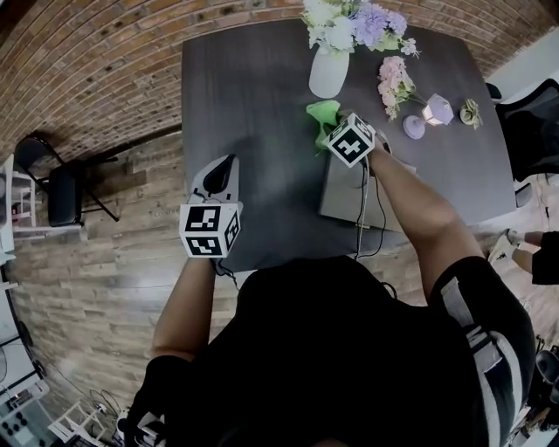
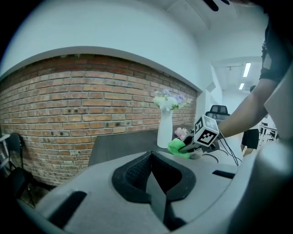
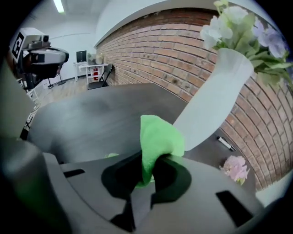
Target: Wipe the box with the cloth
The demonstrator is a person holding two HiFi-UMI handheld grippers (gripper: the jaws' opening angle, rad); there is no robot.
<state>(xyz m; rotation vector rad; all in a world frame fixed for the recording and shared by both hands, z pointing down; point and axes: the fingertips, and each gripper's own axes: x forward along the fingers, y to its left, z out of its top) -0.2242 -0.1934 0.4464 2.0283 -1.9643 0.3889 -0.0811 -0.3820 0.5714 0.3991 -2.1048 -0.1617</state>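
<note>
**Cloth held at far end of box**

The green cloth (image 3: 158, 137) is pinched in the right claw (image 3: 149, 170), just beside the vase (image 1: 329, 72). The grey box (image 1: 345, 196) lies flat on the table (image 1: 253, 87), under that arm and nearer the person than the cloth. A stroke toward the body is judged next. The left claw (image 2: 153, 176) is pressed together, empty, well apart from the box.

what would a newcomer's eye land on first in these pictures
The bright green cloth, pinched in the right tool, stands out against the dark table, close beside the white vase of flowers. The left tool is shut and empty, over the table's near left part. A flat grey box lies at the table's near edge.
</note>
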